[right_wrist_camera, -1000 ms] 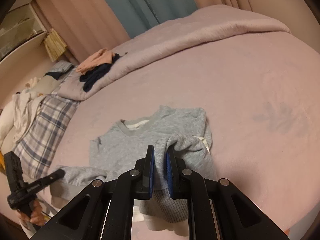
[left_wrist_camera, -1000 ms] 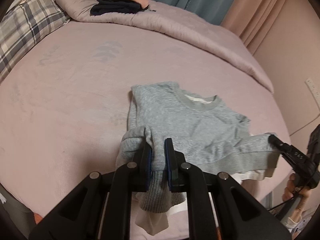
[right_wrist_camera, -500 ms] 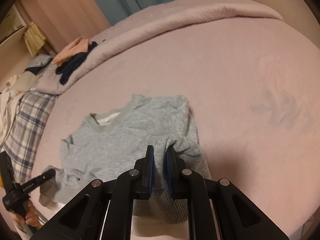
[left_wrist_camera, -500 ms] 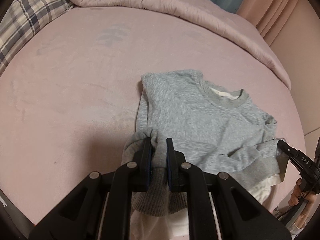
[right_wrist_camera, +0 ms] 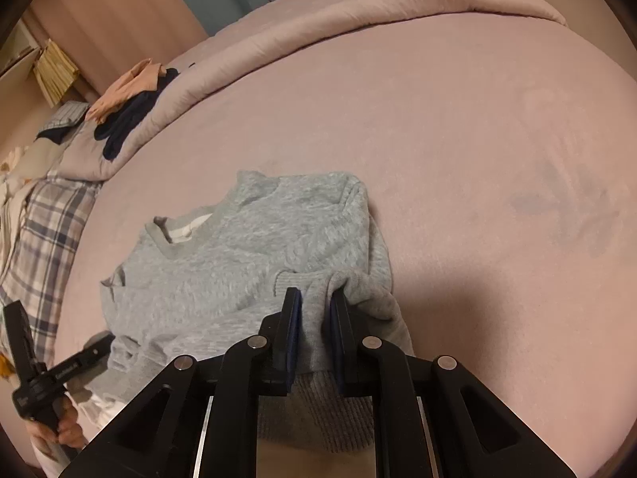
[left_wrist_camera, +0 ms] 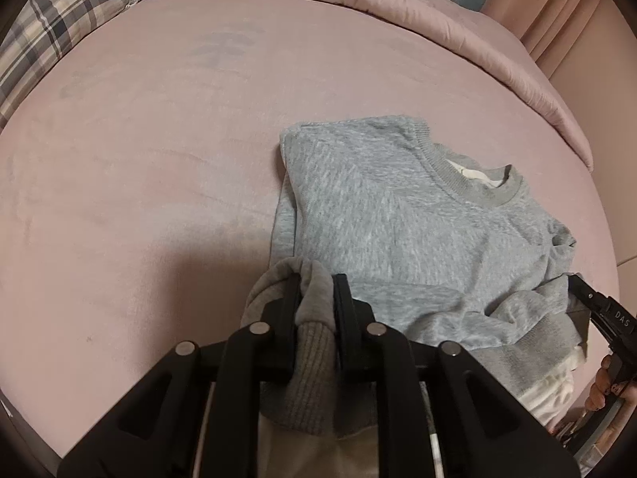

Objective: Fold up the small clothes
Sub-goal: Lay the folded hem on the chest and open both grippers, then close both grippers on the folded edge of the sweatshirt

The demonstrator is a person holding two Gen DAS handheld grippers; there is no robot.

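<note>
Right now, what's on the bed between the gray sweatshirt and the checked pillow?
Nothing. In the left wrist view, only bare pink bed cover lies between the gray sweatshirt and the checked pillow.

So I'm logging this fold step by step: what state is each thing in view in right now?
Grey sweatshirt: front up on the bed, both lower corners lifted.
Left gripper: shut on the sweatshirt's hem.
Right gripper: shut on the sweatshirt's hem.
Pink bed sheet: spread flat.
Quilt: bunched along the far edge.
Dark and peach clothes: piled on the quilt.
</note>
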